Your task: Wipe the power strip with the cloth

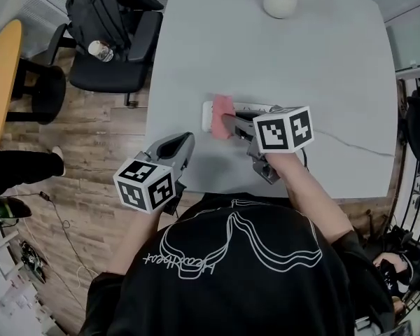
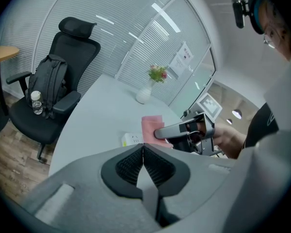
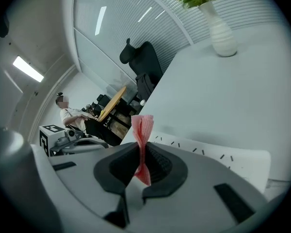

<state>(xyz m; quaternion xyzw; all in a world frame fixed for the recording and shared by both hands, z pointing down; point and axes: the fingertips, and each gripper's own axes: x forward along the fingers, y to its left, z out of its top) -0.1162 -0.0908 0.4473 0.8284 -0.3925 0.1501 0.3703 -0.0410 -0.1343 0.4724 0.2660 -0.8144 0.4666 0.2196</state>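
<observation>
The power strip (image 1: pixel 207 115) lies flat on the table (image 1: pixel 280 61), close to the near edge. Its long axis runs left to right in the head view, roughly parallel to that edge. Its left end sits near the table's left edge, and its right part is hidden under the right gripper (image 1: pixel 228 121). In the right gripper view the socket face points up, and the strip (image 3: pixel 223 158) stretches off to the right below the jaws.

The right gripper (image 3: pixel 141 153) is clenched on the cloth (image 3: pixel 142 129), a pink fold standing up between the pads. In the head view the cloth (image 1: pixel 222 110) rests across the strip near its left end.

The left gripper (image 1: pixel 185 141) hovers over the near left corner of the table, apart from the strip. In its own view the left gripper (image 2: pixel 143 152) has its jaws pressed together with nothing between them.

Beyond the strip the table is bare as far as a vase (image 1: pixel 280 0) at the far edge. A thin cord (image 1: pixel 346 143) trails right from under the right gripper. A chair (image 1: pixel 115 44) stands off the table's left side.
</observation>
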